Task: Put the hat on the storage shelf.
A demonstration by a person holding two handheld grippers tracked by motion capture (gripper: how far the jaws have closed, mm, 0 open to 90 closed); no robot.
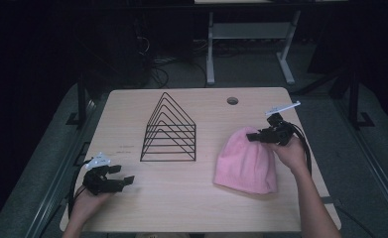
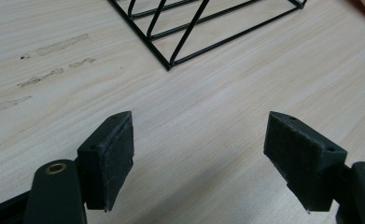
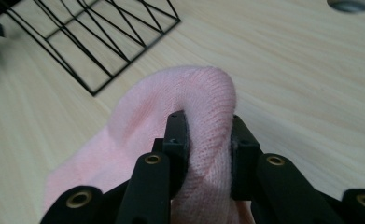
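A pink knit hat (image 1: 246,161) lies on the right half of the wooden table (image 1: 196,203). My right gripper (image 1: 254,136) is shut on the hat's far tip and holds that end lifted a little. In the right gripper view the pink hat (image 3: 189,107) bulges up between the two black pads (image 3: 176,135), which pinch a fold of it. My left gripper (image 1: 122,174) rests low over the table's front left, jaws open. In the left gripper view its pads (image 2: 110,154) stand wide apart over bare wood with nothing between them.
A black wire rack (image 1: 169,130) shaped like a row of triangles stands in the middle of the table; its corner (image 2: 168,63) lies just ahead of my left gripper. A round cable hole (image 1: 232,100) sits near the far edge.
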